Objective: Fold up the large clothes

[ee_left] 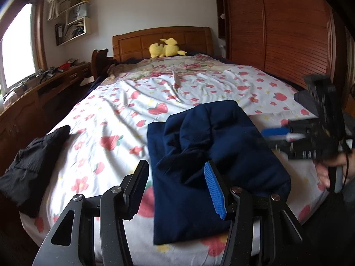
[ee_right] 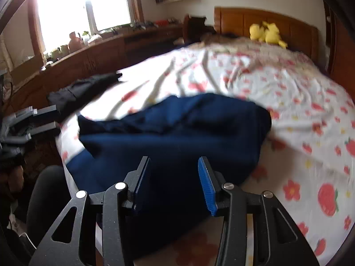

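Note:
A navy garment (ee_left: 217,146) lies roughly folded near the foot of the bed, with a bunched fold across its top. My left gripper (ee_left: 175,177) hovers over its near left edge, open, with nothing between the pads. Its grey fingers also show at the left edge of the right wrist view as the left gripper (ee_right: 51,117). My right gripper (ee_right: 174,173) hangs open just above the near side of the navy garment (ee_right: 177,137); the picture is blurred. From the left wrist view, the right gripper (ee_left: 273,135) sits at the garment's right edge, held by a hand (ee_left: 332,168).
A black garment (ee_left: 33,161) lies crumpled at the bed's left edge. The strawberry-print sheet (ee_left: 124,115) is wrinkled. A yellow plush toy (ee_left: 165,48) rests by the wooden headboard (ee_left: 162,37). A cluttered wooden desk (ee_left: 44,84) runs along the left; a wardrobe (ee_left: 277,28) stands on the right.

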Demonstrator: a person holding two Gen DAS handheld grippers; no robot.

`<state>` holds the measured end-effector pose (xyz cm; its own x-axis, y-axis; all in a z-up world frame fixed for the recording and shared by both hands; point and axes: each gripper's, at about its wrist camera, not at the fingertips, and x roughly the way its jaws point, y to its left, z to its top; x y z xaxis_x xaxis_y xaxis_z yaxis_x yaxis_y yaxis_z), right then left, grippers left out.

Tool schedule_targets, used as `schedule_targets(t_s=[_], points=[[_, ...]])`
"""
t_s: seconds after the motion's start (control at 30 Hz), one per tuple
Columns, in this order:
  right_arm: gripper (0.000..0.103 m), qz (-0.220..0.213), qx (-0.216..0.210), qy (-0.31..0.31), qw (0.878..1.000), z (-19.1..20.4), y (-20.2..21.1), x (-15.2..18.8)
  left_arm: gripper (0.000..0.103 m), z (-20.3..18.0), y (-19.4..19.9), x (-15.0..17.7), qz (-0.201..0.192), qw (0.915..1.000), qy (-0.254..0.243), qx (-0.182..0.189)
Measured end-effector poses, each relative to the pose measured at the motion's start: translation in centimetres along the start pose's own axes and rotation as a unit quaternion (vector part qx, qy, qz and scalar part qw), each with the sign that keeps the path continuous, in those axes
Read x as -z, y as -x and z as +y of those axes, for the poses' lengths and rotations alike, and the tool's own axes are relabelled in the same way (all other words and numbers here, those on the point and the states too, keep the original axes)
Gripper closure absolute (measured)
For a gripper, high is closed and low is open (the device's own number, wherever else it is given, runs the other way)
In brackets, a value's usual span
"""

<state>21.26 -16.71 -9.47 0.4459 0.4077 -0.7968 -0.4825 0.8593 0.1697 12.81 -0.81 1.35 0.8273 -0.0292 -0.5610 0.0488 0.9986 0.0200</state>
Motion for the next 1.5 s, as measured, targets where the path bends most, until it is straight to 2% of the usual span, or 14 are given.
schedule_targets(t_s=[0.1,0.33,0.37,0.47,0.57,0.6,0.83,0.93,1.07,1.2,1.27,1.5], points=[[0.057,0.03,0.003,0.018,0.999,0.6,-0.9,1.9,0.049,0.4,-1.7,-0.6,0.015,0.9999,0.004,0.004],[0.057,0.023,-0.002,0.006,1.0,-0.2,-0.8,2.2,0.05,-0.2,-4.8,-1.6,0.056,0.9983,-0.015,0.01],[0.057,0.023,-0.005,0.004,1.0,-0.4,-0.9,2.2,0.057,-0.5,-5.1,-1.6,0.055,0.9981,-0.02,0.015],[0.057,0.025,-0.006,0.003,1.0,-0.4,-0.8,2.0,0.061,-1.1,-5.8,-1.7,0.07,0.9969,-0.036,0.002],[0.057,0.019,-0.001,0.009,1.0,-0.2,-0.4,1.7,0.088,-1.2,-6.0,-2.0,0.076,0.9959,-0.049,-0.003],[0.057,0.015,-0.002,0.01,1.0,-0.1,-0.2,1.6,0.092,-1.0,-6.0,-2.1,0.082,0.9956,-0.045,0.003],[0.057,-0.027,-0.013,0.014,0.999,0.2,1.7,1.2,0.093,-0.1,-0.1,-2.0,0.035,0.9991,-0.002,0.024],[0.057,-0.047,-0.026,0.014,0.998,0.9,2.5,0.9,0.093,0.3,1.4,-1.1,0.031,0.9993,0.005,0.022],[0.057,-0.041,-0.052,0.028,0.997,2.4,2.1,0.8,0.093,1.4,-0.2,1.5,0.066,0.9977,0.011,0.006],[0.057,0.002,-0.035,0.048,0.998,3.2,-0.2,1.7,0.093,2.3,-2.1,3.6,0.093,0.9953,0.026,0.006],[0.057,0.011,-0.018,0.047,0.999,3.0,-1.1,2.0,0.093,2.1,-2.7,4.1,0.097,0.9949,0.028,0.01],[0.057,0.008,-0.028,0.035,0.999,2.3,-1.3,2.1,0.092,2.0,-3.7,4.0,0.094,0.9953,0.023,0.008]])
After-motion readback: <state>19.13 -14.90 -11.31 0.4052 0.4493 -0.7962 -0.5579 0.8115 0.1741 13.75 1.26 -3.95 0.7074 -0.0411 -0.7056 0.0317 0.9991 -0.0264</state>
